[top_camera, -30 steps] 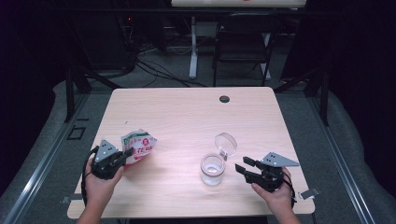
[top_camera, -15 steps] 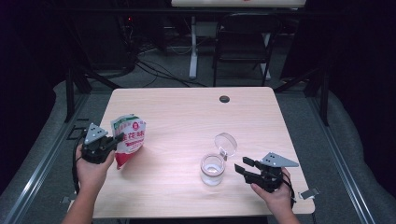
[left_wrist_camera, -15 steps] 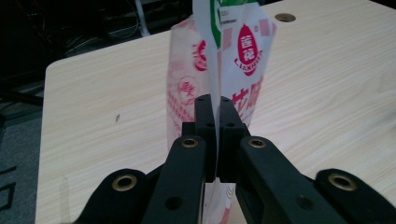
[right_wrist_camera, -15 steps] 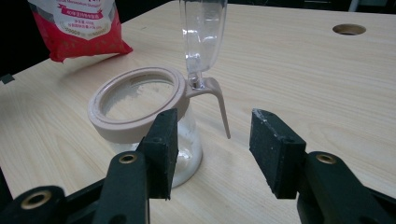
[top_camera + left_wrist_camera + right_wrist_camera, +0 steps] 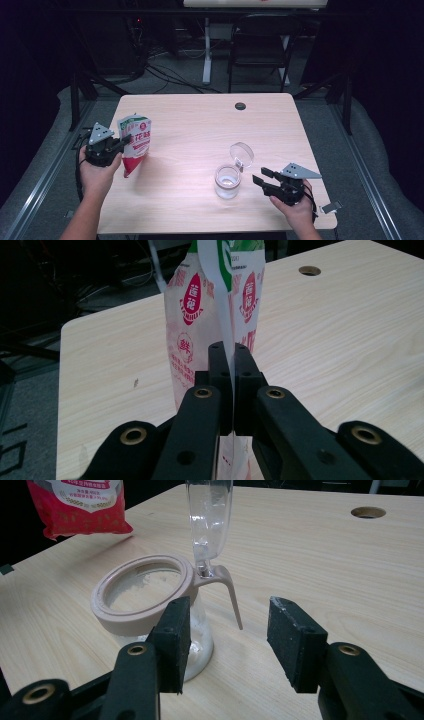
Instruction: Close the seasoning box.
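Left gripper (image 5: 120,142) is clamped on the pouch's (image 5: 135,142) edge, holding it upright off the table (image 5: 200,125) at the left — presumably ready for pouring. The jar (image 5: 227,181), hinged lid (image 5: 241,154) flipped up, stands well apart near the right gripper (image 5: 260,179), whose jaws are spread, empty — likely placed to steady it.

Light wooden table (image 5: 200,130) carries a single glass jar (image 5: 227,181).
Jar's lid stands open; a round cable hole (image 5: 240,106) sits near the far edge.
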`<action>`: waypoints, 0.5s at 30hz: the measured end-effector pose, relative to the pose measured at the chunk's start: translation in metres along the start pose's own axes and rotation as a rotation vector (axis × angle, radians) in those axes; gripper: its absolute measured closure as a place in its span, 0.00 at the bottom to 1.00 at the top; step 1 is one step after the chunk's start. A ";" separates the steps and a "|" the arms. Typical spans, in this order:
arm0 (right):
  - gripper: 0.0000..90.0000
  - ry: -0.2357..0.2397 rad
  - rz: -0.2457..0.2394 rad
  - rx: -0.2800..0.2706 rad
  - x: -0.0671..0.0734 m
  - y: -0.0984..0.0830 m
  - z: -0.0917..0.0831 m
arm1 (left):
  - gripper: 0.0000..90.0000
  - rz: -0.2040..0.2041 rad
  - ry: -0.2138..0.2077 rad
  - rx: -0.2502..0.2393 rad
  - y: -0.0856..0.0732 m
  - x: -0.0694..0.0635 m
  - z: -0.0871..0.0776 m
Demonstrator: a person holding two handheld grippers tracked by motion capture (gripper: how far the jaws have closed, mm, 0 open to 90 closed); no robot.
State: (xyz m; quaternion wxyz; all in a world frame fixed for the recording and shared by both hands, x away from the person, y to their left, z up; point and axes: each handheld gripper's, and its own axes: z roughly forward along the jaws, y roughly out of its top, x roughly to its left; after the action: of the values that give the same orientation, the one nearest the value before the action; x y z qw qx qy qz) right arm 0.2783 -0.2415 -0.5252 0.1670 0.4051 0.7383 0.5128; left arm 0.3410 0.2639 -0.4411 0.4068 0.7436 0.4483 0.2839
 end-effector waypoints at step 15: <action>0.58 0.000 0.004 -0.003 -0.001 0.000 -0.001 | 1.00 0.058 -0.108 -0.015 0.013 -0.041 0.010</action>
State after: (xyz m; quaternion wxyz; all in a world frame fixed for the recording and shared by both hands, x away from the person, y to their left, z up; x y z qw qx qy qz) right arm 0.2781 -0.2426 -0.5249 0.1668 0.4062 0.7368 0.5141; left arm 0.3372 0.2202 -0.4373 0.4276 0.7675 0.4018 0.2582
